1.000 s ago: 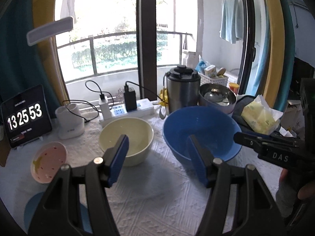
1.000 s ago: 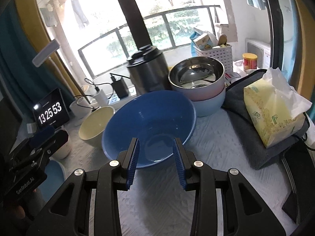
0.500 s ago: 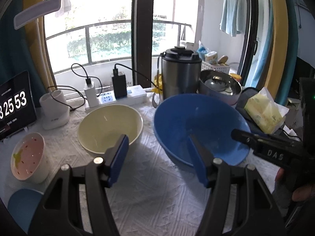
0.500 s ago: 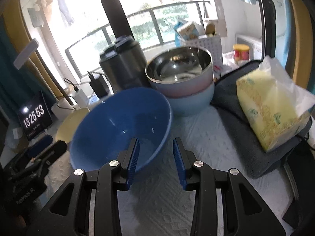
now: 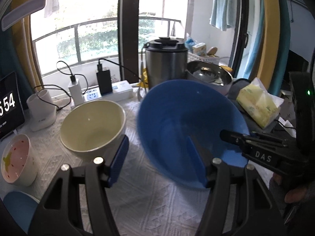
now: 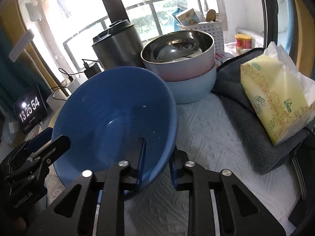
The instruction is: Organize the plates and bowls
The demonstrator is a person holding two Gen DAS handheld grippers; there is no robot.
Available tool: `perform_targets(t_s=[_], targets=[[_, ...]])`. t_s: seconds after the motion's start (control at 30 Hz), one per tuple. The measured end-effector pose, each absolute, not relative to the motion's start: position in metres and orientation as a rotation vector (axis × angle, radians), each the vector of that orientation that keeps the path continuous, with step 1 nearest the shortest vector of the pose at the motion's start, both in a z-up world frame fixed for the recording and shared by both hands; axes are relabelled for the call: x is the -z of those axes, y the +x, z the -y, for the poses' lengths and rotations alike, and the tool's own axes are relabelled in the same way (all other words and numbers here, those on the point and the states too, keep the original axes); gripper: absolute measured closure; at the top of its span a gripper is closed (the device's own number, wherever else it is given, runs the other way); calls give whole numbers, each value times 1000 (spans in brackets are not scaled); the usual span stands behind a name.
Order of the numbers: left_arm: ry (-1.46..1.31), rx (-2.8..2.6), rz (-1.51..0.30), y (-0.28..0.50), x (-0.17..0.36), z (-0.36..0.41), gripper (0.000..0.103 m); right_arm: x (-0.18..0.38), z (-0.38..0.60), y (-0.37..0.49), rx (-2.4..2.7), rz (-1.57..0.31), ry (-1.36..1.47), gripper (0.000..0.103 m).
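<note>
Clamped on the near rim of the big blue bowl (image 6: 110, 114), my right claw (image 6: 156, 167) has one finger inside the bowl and the other outside against its wall, so the rim is pinched between them. That bowl is tilted up toward me, its inside bare apart from a few pale specks. My left claw (image 5: 159, 161) hangs with its fingers spread wide and holds nothing; in its view the right finger overlaps the blue bowl (image 5: 189, 125), though I cannot tell whether it touches it.

Behind the blue bowl stands a stack of three: a steel bowl (image 6: 178, 47) nested in a pink bowl (image 6: 189, 66), and that in a light blue bowl (image 6: 195, 86) on the white cloth (image 6: 206, 137). Something shiny lies inside the steel one, but I cannot tell what it is. Left of the blue bowl sits a cream bowl (image 5: 92, 125), upright, with nothing in it that I can see. Further left is a small pink cup (image 5: 16, 160) with red dots and a yellow mark inside, and at the bottom corner the edge of a pale blue dish (image 5: 18, 206).

At the back stands a dark steel canister (image 5: 166, 63) with a black lid. A white basket (image 6: 204, 29) near the window holds boxes and packets. On a grey towel (image 6: 246, 125) to the right lies a yellow tissue pack (image 6: 273, 98). A clock screen (image 6: 29, 110) reads 13 25 54.
</note>
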State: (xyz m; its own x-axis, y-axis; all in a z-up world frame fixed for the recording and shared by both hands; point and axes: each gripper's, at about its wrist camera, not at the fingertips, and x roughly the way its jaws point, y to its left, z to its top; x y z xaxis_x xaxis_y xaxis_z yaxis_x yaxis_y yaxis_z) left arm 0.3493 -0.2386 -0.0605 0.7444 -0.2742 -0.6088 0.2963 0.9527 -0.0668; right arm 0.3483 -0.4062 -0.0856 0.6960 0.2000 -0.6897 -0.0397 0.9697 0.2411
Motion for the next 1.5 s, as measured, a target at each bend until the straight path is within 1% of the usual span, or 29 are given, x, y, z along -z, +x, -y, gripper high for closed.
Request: perform_targets(t_s=[0.03, 0.1, 0.2, 0.4, 0.8, 1.5], targets=[[39, 316, -658, 348, 60, 239, 42, 85, 405, 347, -140, -790, 214, 87], [42, 310, -651, 345, 58, 238, 43, 82, 402, 345, -144, -782, 203, 88], [32, 315, -653, 342, 56, 235, 45, 80, 401, 340, -143, -784, 207, 88], [39, 313, -623, 328, 46, 230, 45, 73, 396, 329, -150, -792, 218, 88], [16, 303, -652, 305, 36, 214, 45, 56, 382, 306, -173, -789, 226, 86], [-15, 278, -675, 275, 39, 178, 45, 60, 345, 282, -198, -832, 193, 84]])
